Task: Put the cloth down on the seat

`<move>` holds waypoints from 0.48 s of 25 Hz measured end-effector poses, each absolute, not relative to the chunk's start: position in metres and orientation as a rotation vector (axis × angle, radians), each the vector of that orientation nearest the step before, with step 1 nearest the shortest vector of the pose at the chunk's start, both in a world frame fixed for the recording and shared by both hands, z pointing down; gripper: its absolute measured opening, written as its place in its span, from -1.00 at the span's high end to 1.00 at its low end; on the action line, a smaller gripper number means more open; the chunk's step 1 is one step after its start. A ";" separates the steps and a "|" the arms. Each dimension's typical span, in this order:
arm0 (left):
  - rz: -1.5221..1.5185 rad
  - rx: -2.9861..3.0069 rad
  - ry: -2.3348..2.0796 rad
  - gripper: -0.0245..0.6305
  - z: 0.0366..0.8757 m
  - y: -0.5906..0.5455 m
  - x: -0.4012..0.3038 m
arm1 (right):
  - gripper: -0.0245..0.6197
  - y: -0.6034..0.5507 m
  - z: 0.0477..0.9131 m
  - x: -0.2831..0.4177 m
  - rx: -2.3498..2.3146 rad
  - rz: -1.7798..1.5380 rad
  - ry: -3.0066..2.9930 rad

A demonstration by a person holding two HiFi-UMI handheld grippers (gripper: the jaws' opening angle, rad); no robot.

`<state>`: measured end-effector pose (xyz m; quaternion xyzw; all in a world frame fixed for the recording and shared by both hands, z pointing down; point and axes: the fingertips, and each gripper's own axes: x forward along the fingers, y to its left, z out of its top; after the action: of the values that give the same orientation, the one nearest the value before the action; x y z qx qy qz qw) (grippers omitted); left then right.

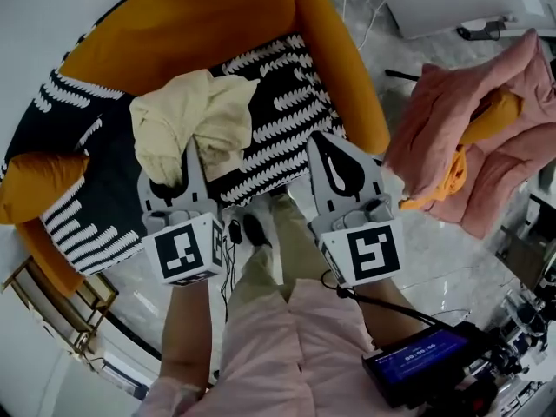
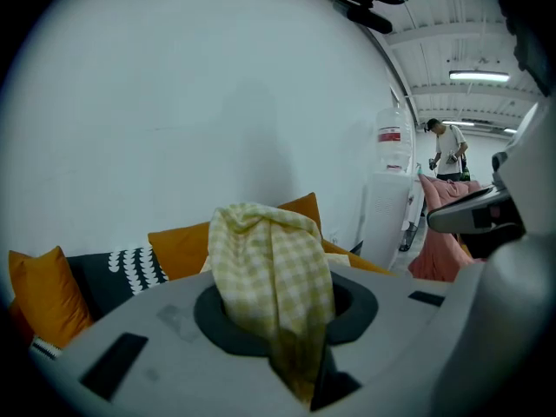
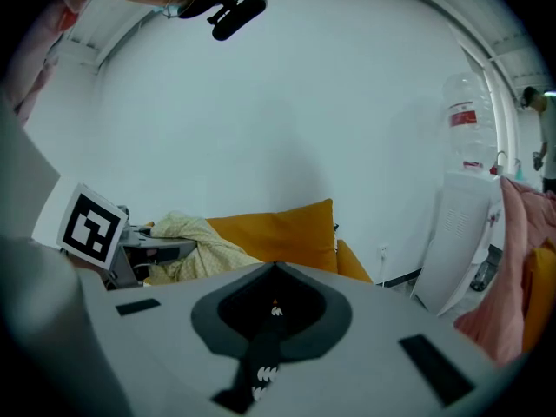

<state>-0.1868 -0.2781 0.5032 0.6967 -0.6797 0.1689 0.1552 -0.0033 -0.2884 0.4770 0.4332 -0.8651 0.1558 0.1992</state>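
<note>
Partly hidden: the left hand-held gripper (image 1: 185, 165) has its jaw tips buried under the cloth (image 1: 195, 115) in the head view. Its own view settles it: the jaws are clamped on a bunched fold of yellow-checked fabric, and the lower end runs down into the slot, out of sight. The cloth lies over the far-left part of the black-and-white patterned seat (image 1: 291, 111); whether it rests there or hangs clear I cannot tell.

The right hand-held gripper (image 1: 336, 150) has its jaws pressed together with nothing between them. Both tools are side by side above the seat's near edge, jaws pointing toward the orange backrest (image 1: 191, 16), marker cubes nearest the person. A pink quilt (image 1: 473, 133) at the right is cut off by the frame.
</note>
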 end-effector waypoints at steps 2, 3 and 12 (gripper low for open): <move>0.503 1.998 -1.932 0.63 0.514 -0.282 -0.189 | 0.92 -0.286 0.481 -0.007 1.196 0.451 -2.411; 0.513 1.995 -1.924 0.63 0.519 -0.283 -0.190 | 0.92 -0.283 0.484 -0.007 1.187 0.463 -2.400; 0.612 1.952 -1.868 0.55 0.550 -0.294 -0.191 | 0.92 -0.279 0.495 0.000 1.206 0.522 -2.349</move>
<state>-0.1910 -0.2942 0.5501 0.6926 -0.6626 0.2170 0.1847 -0.0003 -0.2788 0.4946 0.4368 -0.8507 0.1891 0.2233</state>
